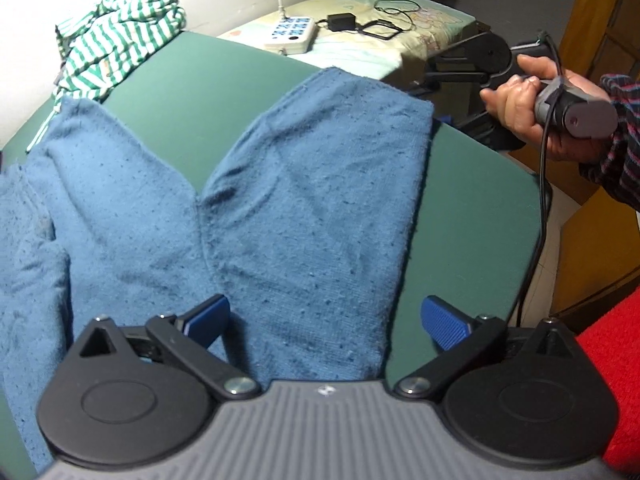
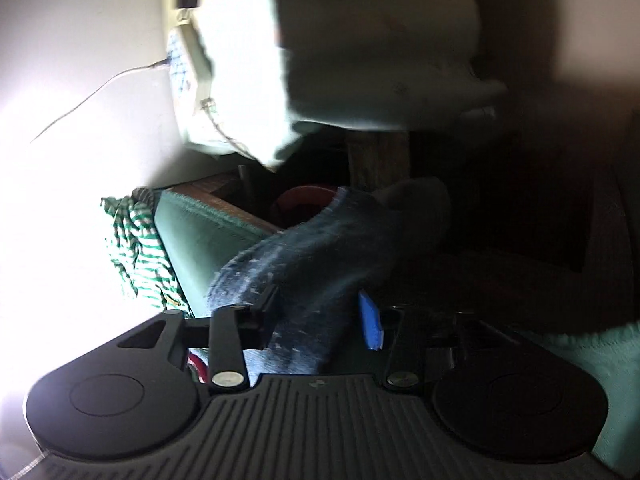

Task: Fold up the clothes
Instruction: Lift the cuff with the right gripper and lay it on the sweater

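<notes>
Blue knit trousers (image 1: 280, 200) lie spread on the green table (image 1: 200, 92), their two legs pointing away from me. My left gripper (image 1: 324, 324) is open just above the near part of the right leg, its blue pads (image 1: 444, 326) apart. My right gripper (image 2: 320, 316) sits at the table's far right edge, turned sideways, with the end of the blue leg (image 2: 304, 276) lying between its fingers. That view is dark and blurred, and the pads stand a little apart. In the left wrist view a hand holds the right gripper's handle (image 1: 572, 112).
A green and white striped garment (image 1: 120, 36) is bunched at the table's far left corner; it also shows in the right wrist view (image 2: 136, 252). Behind the table, a padded surface holds a white power strip (image 1: 292, 34) and a black adapter with cables (image 1: 342, 22). A red item (image 1: 616, 380) is at near right.
</notes>
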The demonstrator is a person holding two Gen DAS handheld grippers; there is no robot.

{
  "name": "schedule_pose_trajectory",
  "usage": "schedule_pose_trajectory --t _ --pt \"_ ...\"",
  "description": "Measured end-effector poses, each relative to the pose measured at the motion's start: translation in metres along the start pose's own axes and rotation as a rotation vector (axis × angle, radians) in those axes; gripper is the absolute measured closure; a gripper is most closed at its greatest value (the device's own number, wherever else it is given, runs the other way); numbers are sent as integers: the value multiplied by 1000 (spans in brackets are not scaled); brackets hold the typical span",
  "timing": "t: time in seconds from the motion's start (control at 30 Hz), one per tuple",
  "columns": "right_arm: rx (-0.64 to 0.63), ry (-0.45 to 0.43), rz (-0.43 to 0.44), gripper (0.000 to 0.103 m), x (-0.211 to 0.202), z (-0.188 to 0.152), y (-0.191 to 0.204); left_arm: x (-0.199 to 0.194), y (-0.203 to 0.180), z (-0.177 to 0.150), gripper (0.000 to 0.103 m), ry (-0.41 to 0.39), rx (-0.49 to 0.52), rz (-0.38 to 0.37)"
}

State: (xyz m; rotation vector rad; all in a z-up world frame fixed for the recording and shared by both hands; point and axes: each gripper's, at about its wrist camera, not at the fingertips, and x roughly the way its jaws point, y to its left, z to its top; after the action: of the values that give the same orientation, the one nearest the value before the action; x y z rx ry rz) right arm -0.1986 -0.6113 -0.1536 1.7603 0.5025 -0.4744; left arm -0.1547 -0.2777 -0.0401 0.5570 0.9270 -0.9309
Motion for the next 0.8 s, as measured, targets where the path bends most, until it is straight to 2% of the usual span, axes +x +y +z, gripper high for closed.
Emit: schedule_pose_trajectory --t 0.07,0.17,0.27,0.33,0.5,0.63,0.8 --pt "-115 -71 -23 85 -9 0 17 0 3 1 2 -4 -18 -1" --pt "-219 -121 3 95 -25 0 36 1 5 3 2 -9 -30 -1" --pt "-370 -177 3 97 -41 -8 58 0 4 6 2 -28 -25 -3" --pt "-553 -221 -19 97 -47 -25 77 -3 6 9 2 -45 -32 -6" --pt "-1113 -300 -19 97 -48 -101 115 -16 25 12 2 -101 -88 -1" --pt "-1376 -207 38 97 -33 -148 116 -34 49 11 2 -152 -163 21" --pt "-1632 -33 35 97 -6 -204 98 -59 80 5 2 -211 -303 19"
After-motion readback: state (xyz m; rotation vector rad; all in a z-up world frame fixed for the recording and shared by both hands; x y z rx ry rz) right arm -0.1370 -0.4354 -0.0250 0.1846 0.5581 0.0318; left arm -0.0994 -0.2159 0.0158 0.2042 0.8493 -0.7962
